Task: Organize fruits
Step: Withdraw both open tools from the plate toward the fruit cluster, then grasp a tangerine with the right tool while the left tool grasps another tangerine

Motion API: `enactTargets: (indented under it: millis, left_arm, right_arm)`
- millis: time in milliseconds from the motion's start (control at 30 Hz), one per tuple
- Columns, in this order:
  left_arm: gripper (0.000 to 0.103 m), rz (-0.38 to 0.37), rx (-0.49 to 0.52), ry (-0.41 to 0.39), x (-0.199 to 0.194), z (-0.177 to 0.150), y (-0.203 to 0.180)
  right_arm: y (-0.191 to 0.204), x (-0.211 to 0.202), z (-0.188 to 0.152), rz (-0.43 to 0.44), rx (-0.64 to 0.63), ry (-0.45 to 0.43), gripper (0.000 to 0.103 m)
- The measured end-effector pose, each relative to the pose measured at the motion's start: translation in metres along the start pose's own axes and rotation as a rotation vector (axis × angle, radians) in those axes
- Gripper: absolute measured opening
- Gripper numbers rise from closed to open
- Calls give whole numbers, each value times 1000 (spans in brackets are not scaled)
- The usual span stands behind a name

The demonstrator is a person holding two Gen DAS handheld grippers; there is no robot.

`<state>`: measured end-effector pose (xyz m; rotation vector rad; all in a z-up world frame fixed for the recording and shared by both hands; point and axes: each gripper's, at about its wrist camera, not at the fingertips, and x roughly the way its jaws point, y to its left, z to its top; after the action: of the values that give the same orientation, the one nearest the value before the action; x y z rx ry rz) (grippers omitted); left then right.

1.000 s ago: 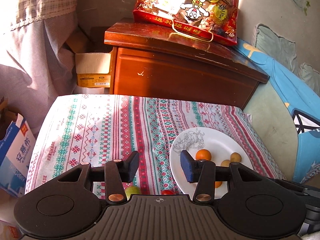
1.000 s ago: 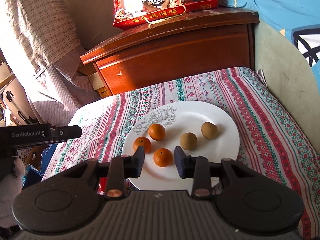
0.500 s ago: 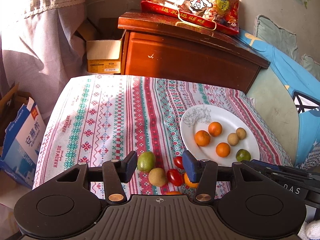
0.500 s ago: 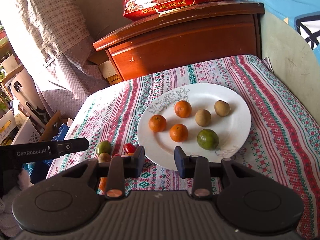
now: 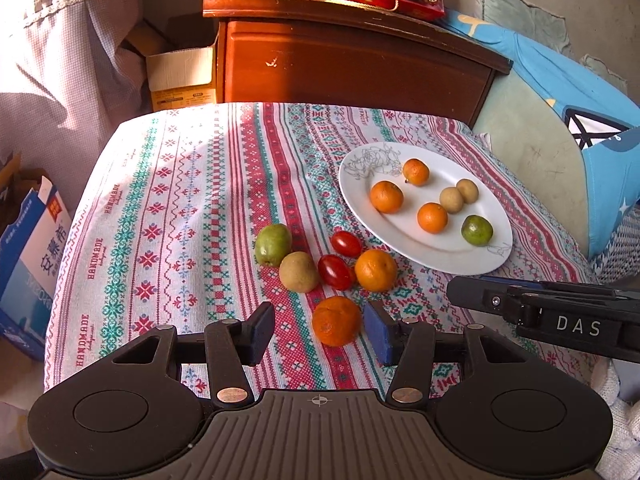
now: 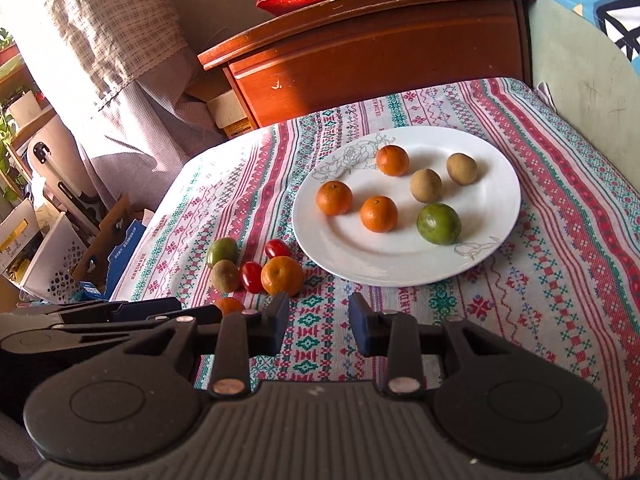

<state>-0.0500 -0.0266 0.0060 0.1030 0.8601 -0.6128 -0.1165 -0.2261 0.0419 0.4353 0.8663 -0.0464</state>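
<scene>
A small orange waits between the left gripper's open fingers

The nearest orange (image 5: 336, 321) sits on the striped cloth (image 5: 180, 208), in the gap of the left gripper (image 5: 318, 332), and no finger touches it yet. It looks small, round and light, with soft, bumpy skin. It could roll away or get squashed, so a gentle squeeze across its fat middle seems best. Just past it lie another orange (image 5: 376, 270), two red tomatoes (image 5: 335, 271), a brown fruit (image 5: 299, 271) and a green fruit (image 5: 274, 244). The tomatoes look smooth and easy to burst. The white plate (image 6: 360, 256) already holds six fruits. The right gripper (image 6: 318, 324) is open too, and holds nothing.
</scene>
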Motion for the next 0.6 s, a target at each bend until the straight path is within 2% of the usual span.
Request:
enactTargets:
  millis: [433,600]
  left_arm:
    - [43,-5,67,-12,16,-13,-9]
    - [35,-11,65,-18,18,-14,-8]
  right_arm:
    - [2,15,2,36,17,-2,35]
    - [8,23,2,55,0,1,34]
